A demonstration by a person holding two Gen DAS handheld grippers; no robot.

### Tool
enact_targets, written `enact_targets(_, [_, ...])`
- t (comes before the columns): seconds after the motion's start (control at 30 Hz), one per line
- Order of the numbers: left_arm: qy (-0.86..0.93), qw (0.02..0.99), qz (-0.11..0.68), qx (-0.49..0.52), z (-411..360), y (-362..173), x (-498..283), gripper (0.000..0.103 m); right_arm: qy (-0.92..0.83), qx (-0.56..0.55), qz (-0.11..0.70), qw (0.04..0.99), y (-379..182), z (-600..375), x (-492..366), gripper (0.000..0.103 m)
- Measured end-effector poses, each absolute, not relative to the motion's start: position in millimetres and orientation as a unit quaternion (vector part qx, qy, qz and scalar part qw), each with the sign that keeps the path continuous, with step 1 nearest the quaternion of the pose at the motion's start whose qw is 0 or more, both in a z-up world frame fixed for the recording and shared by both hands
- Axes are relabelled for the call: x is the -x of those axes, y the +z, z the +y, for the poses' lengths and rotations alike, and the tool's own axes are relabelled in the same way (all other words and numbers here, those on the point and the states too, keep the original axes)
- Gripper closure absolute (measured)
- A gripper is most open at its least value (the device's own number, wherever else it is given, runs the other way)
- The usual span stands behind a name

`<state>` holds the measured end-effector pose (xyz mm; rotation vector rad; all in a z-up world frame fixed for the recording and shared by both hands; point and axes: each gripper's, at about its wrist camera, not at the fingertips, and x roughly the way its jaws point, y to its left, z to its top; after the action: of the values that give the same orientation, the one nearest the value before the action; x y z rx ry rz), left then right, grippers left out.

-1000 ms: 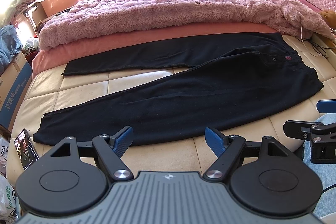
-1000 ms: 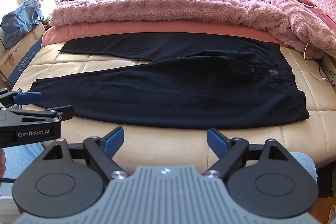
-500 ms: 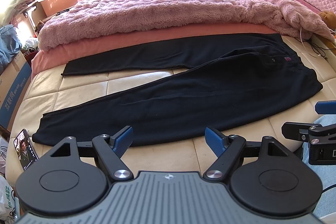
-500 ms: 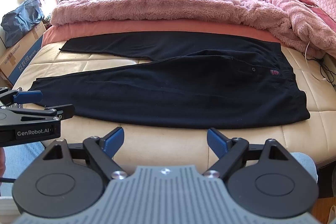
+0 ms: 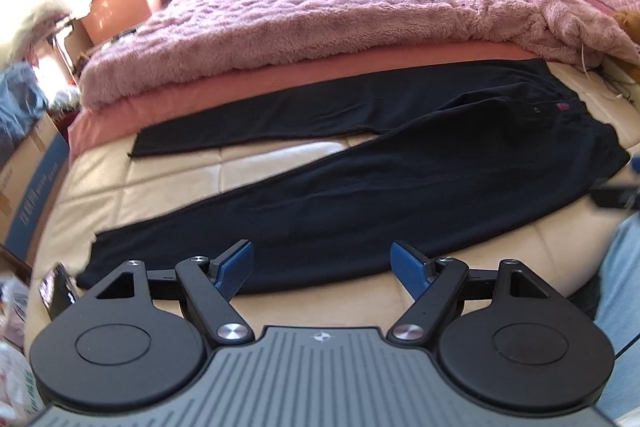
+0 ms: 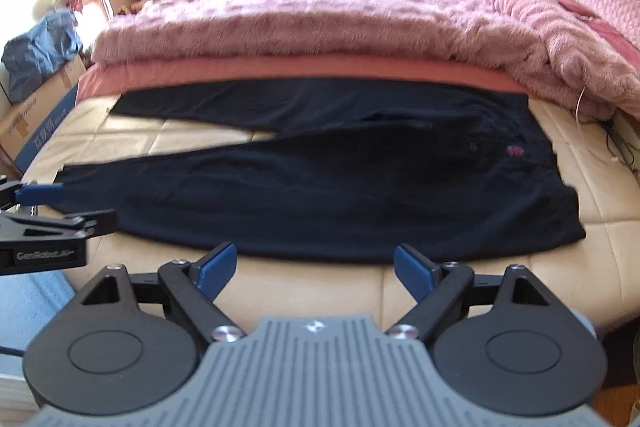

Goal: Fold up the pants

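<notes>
Black pants [image 5: 360, 195] lie flat on the cream mattress [image 5: 168, 179], waist to the right, the two legs spread apart and running left. They also show in the right wrist view [image 6: 340, 195]. My left gripper [image 5: 322, 269] is open and empty, just above the near leg's front edge. My right gripper [image 6: 316, 267] is open and empty, at the front edge of the near leg toward the waist. The left gripper also shows at the left of the right wrist view [image 6: 52, 211].
A fluffy pink blanket [image 5: 320, 19] and a salmon sheet [image 5: 240, 83] cover the bed behind the pants. A phone [image 5: 58, 289] lies at the mattress's left corner. Cardboard boxes [image 6: 36, 119] and a clothes pile stand left of the bed. Cables [image 6: 616, 143] lie at the right.
Both grippers have moved forward toward the pants; the views are now slightly blurred. The pants have not moved.
</notes>
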<state>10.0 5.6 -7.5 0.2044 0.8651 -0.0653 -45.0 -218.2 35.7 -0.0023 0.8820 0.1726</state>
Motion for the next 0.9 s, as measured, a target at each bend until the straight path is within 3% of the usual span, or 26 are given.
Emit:
enact_targets(0.43, [-0.116, 0.890, 0.368, -0.242, 53.5, -44.9, -36.6, 0.027, 0.060, 0.099, 0.376, 0.919, 9.3, -310.6, -5.8, 0.022])
enact_targets(0.47, [-0.139, 0.883, 0.362, -0.266, 56.7, -49.8, -35.8, 0.027, 0.061, 0.109, 0.378, 0.917, 4.4, -317.8, -10.6, 0.024])
enact_targets(0.6, [-0.199, 0.841, 0.371, -0.340, 71.8, -77.5, -40.0, 0.029, 0.077, 0.140, 0.407, 0.899, -18.5, -345.4, -32.5, 0.052])
enact_targets(0.77, [-0.208, 0.780, 0.416, -0.420, 89.4, -122.6, -44.3, 0.032, 0.096, 0.213, 0.444, 0.865, -53.6, -371.0, -51.7, 0.078])
enact_targets(0.9, [-0.190, 0.733, 0.423, -0.498, 100.3, -156.8, -39.6, 0.040, 0.096, 0.254, 0.470, 0.840, -73.2, -392.0, -59.0, 0.082])
